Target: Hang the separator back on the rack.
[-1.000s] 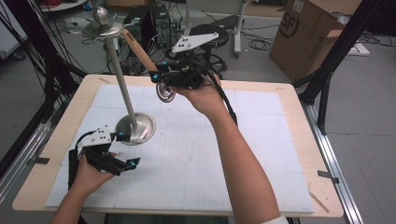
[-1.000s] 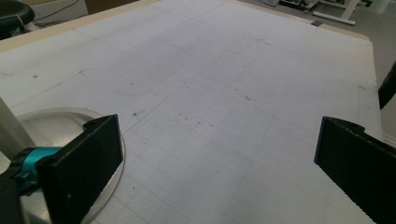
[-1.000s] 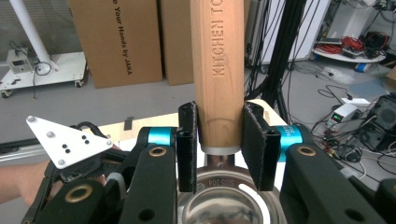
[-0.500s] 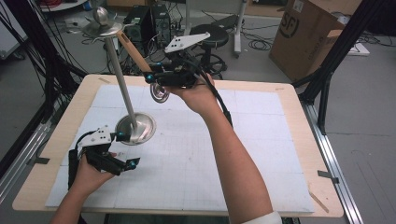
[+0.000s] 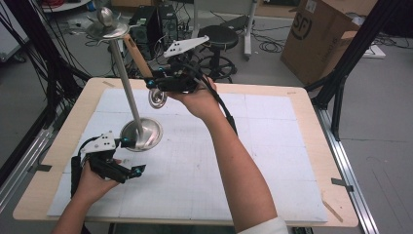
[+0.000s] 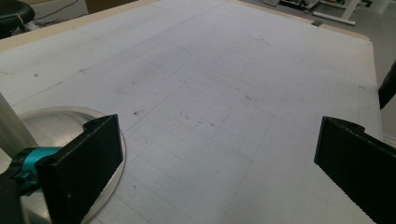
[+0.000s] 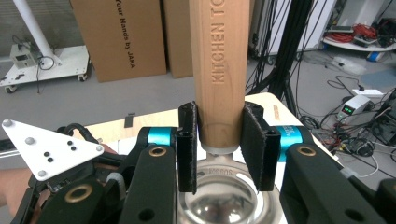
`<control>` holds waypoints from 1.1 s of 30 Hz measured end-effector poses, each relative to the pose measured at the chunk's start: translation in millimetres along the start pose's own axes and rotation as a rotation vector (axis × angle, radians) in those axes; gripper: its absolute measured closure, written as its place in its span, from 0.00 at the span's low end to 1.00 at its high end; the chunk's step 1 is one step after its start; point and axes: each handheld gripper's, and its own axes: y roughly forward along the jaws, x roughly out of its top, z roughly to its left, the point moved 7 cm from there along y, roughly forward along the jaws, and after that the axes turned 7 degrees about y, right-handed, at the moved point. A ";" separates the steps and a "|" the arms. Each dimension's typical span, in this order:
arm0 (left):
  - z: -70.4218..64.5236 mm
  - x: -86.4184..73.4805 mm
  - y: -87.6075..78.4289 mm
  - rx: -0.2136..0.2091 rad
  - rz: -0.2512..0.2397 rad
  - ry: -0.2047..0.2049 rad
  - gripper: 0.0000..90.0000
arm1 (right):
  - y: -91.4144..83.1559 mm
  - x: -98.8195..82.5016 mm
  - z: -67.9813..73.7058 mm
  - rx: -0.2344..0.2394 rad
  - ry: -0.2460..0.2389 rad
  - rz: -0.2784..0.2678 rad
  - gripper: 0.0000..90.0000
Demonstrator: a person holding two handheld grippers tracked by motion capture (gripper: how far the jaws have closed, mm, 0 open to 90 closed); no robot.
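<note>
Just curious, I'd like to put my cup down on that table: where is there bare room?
The white mat right of the raised forearm is bare to the table's edge, and so is its near middle. It is crowded at the left: the metal stand, the left claw beside its base, the right claw gripping a ladle.

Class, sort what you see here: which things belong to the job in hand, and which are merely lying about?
In the job:
- right gripper, shut on the wooden-handled ladle
- metal stand, on the table
- left gripper, open beside the stand's base

Lying about:
- cardboard box
- black stool
- floor cables
</note>
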 end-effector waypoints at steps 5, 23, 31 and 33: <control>-0.4 -0.1 -0.3 -0.004 0.000 -0.003 0.02 | 4.1 -0.9 0.4 0.004 0.011 0.007 0.76; -1.0 -0.2 0.3 -0.006 0.002 -0.003 0.02 | 6.1 -7.1 1.3 -0.050 -0.035 0.039 0.65; -1.8 0.3 1.0 -0.006 0.000 -0.002 0.02 | -9.3 -16.7 -4.8 -0.067 -0.013 0.025 0.60; -2.0 0.0 1.3 -0.010 0.005 0.003 0.02 | -17.6 -20.3 -4.6 -0.072 -0.016 0.031 0.59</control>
